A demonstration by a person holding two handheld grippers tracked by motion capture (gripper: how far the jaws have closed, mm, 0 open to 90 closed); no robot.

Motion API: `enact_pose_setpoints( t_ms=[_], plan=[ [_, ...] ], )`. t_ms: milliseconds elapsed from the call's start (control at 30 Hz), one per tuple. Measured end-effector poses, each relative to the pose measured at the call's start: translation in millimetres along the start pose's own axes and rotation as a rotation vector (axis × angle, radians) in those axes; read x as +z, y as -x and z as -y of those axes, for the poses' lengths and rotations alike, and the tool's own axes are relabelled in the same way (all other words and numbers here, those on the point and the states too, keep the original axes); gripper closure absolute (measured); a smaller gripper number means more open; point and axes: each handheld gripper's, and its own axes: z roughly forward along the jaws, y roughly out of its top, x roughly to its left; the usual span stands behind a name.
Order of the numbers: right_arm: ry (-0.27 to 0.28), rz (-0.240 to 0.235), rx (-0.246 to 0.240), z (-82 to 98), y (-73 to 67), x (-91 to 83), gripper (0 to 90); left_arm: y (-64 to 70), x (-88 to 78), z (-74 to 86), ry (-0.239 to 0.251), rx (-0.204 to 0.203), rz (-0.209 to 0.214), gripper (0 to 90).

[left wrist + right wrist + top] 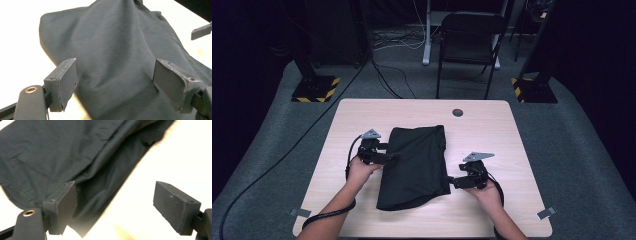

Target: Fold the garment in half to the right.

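A dark folded garment (pixel 417 165) lies in the middle of the light wooden table (pixel 492 130). My left gripper (pixel 392 157) is at the cloth's left edge, pointing right. In the left gripper view, my left gripper (pixel 115 85) stands open, and the garment (pixel 117 50) bulges between the jaws without either pad pressing on it. My right gripper (pixel 451 181) is at the cloth's lower right corner, pointing left. In the right gripper view, my right gripper (pixel 115 202) is open. The garment's hem (pixel 95 185) runs past its left jaw, and bare table lies between the jaws.
A round cable hole (pixel 457 112) sits near the table's far edge. Tape marks (pixel 300 213) are at the near corners. Beyond the table stand a black chair (pixel 472 40) and stand bases with yellow-black stripes (pixel 316 89), with cables on the floor.
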Motion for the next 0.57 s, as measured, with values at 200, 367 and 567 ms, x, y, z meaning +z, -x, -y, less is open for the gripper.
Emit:
enact_pose_setpoints(
  t_ms=[200, 367, 567],
  plan=[
    [0.017, 0.030, 0.035, 4.9, 11.4, -5.1, 18.3, -15.4, -13.0, 7.2, 0.013, -0.017, -0.051, 19.5],
    [0.030, 0.041, 0.076, 9.0, 19.7, -7.5, 17.8, -30.1, -18.5, 14.7, 0.004, -0.045, -0.089, 19.8],
    [0.050, 0.048, 0.099, 9.8, 23.3, -9.4, 12.8, -43.5, -20.4, 21.5, -0.001, -0.089, -0.115, 19.8]
  ],
)
